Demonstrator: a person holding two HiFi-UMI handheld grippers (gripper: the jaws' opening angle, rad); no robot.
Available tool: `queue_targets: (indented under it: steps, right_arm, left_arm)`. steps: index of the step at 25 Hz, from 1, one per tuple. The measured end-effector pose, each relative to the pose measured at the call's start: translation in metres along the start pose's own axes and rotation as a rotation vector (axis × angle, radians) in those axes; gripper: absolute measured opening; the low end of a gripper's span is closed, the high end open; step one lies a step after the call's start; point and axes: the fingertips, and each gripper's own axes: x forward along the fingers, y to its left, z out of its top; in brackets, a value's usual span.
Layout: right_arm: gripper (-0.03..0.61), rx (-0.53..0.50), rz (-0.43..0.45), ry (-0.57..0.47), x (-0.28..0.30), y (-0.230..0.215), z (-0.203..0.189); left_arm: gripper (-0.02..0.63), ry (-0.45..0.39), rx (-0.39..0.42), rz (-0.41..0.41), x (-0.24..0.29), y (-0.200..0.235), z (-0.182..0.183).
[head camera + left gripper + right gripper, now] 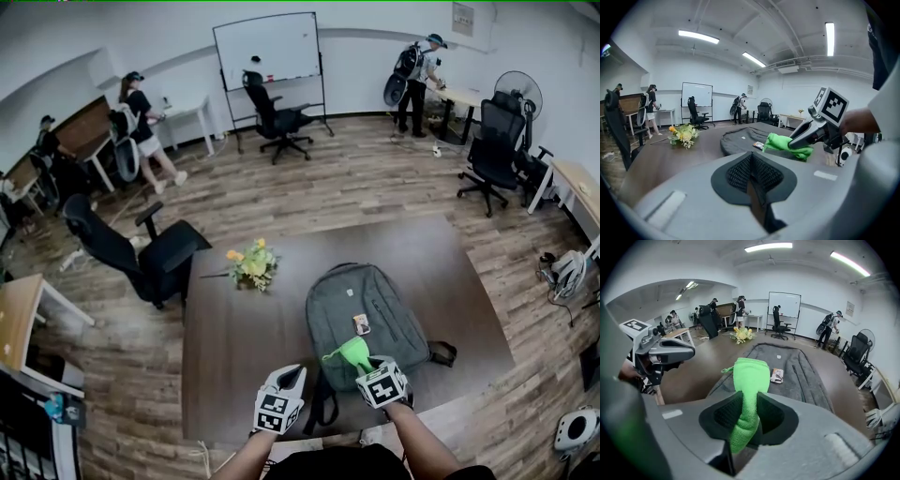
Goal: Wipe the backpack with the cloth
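Soft, limp-looking cloth (751,373) pinched mid-fold by right tool (749,404), over backpack (347,295) at its 6 o'clock end; left tool (751,161) pressed together, empty.

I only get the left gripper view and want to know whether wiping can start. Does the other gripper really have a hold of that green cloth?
Observer: Yes. In the right gripper view, the right gripper has its jaws closed on the fuzzy green cloth, which sticks out forward between them.
Operator: Where on the bag is it?
Observer: The head view puts the cloth over the near end of the grey fabric backpack, which lies flat. I cannot tell whether the two touch.
Operator: And my own gripper?
Observer: In the head view, the left gripper is over the dark brown table, just left of the backpack's near corner and not on it.
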Motion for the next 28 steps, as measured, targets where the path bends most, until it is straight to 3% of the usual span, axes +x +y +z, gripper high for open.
queue_targets:
  steps: [13,23,28]
  right_arm:
    - [0.1,0.072,-0.103,0.014,-0.023,-0.101,-0.026]
    - [0.1,0.165,-0.179,0.014,-0.029,-0.149,-0.046]
    - [0.1,0.148,-0.211,0.017,-0.03,-0.161,-0.046]
  left_arm:
    - [0.018,0.005,0.0,-0.001,0.03,-0.035,0.012]
    - [0.018,0.016,-0.013,0.017,0.033,-0.038,0.01]
    - [0.018,0.025,-0.011,0.015,0.035,-0.04,0.008]
